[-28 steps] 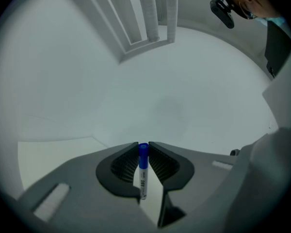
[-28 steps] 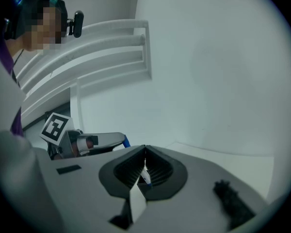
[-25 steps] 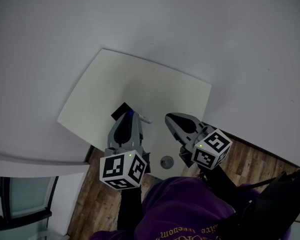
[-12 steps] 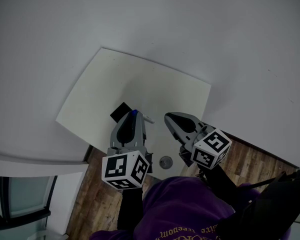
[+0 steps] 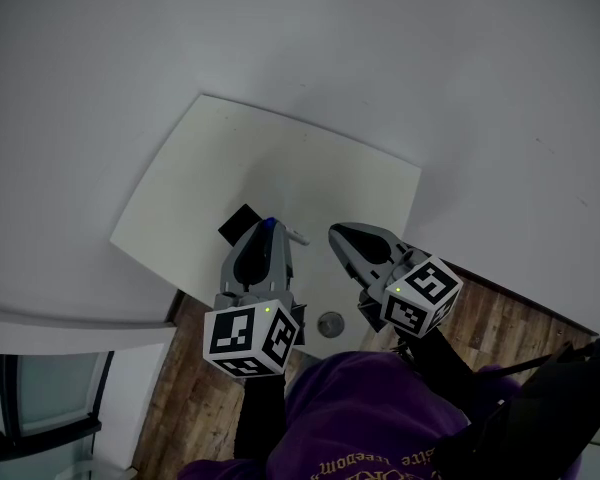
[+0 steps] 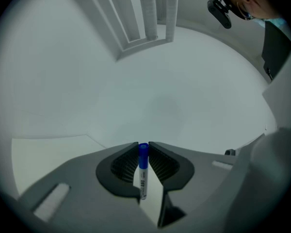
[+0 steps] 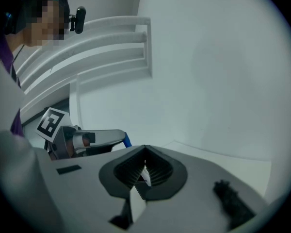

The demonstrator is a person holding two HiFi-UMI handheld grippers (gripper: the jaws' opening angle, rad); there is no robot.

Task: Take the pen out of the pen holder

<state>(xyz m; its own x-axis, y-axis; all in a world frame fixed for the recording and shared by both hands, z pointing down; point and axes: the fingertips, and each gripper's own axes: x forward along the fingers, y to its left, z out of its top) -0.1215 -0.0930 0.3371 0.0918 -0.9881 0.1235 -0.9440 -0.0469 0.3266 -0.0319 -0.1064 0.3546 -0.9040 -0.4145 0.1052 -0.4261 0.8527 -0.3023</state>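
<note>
My left gripper is shut on a white pen with a blue cap. The pen stands upright between the ribbed pads, its cap level with the jaw tips. From above only the blue cap shows at the gripper's front. A black pen holder stands on the white table, just left of that gripper and partly hidden under it. My right gripper hovers beside it to the right, jaws together with nothing held. In the right gripper view, the left gripper and the blue cap appear at the left.
A round metal fitting sits in the table near its front edge, between the two grippers. A wooden floor and a white wall with slatted panelling surround the table. The person's purple sleeve fills the bottom of the head view.
The blue cap shows a little more plainly at the left gripper's front than a second ago. Both grippers have otherwise kept still.
</note>
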